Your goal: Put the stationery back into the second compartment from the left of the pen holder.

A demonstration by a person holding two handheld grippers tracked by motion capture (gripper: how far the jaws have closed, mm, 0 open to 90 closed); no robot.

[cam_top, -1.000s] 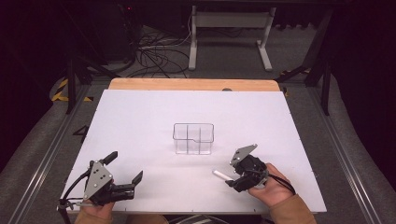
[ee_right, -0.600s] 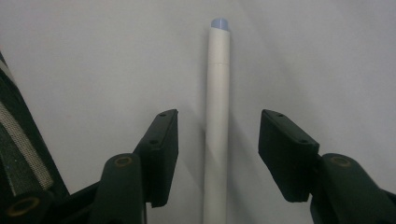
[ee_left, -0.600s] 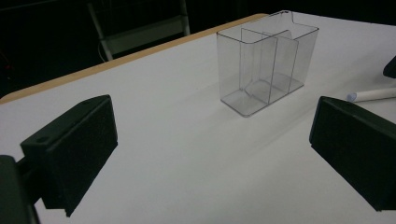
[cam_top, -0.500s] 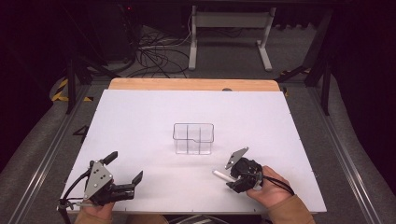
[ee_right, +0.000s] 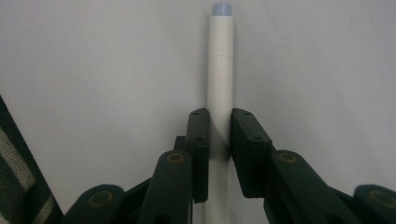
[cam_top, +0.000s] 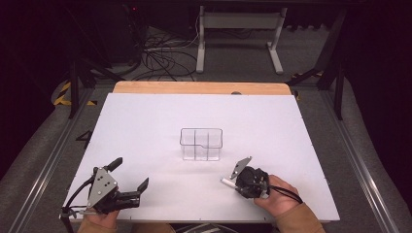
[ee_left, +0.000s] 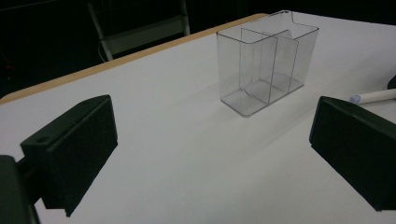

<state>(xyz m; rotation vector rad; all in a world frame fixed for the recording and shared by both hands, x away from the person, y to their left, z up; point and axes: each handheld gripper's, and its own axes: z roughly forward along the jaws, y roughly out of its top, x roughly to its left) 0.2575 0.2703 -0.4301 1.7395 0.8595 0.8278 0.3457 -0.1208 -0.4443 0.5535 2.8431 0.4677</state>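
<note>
Two fingers [ee_right: 246, 154] of the right gripper [ee_right: 219, 135] have just been closing and now sit clamped on the white marker [ee_right: 220, 70], which lies flat on the white tabletop [cam_top: 145, 126] near its front edge, to the right of centre. In the right gripper view the marker runs straight out between the pads, its pale blue end pointing away, and most of its length sticks out past the grip. That long overhang is the main risk: if the hand lifts quickly or tilts, the barrel is likely to pivot between the pads, droop, or slide out, since it is smooth and round and only a short stretch is pinched.

In the high view the right gripper [cam_top: 245, 180] is close in front of the clear divided organizer [cam_top: 201, 143], which stands upright mid-table with nothing in it. If the marker is meant for one of those narrow compartments, it will have to be turned upright first; a swing made too near could knock the light plastic box, push it along the tabletop, or tip it. A marker coming down askew could also catch on a divider wall and lever itself out of the grip.

The left gripper [cam_top: 130, 175] rests near the front left corner, its fingers [ee_left: 74, 149] wide apart and holding nothing, well away from the organizer, so it cannot steady the box if it shifts.
</note>
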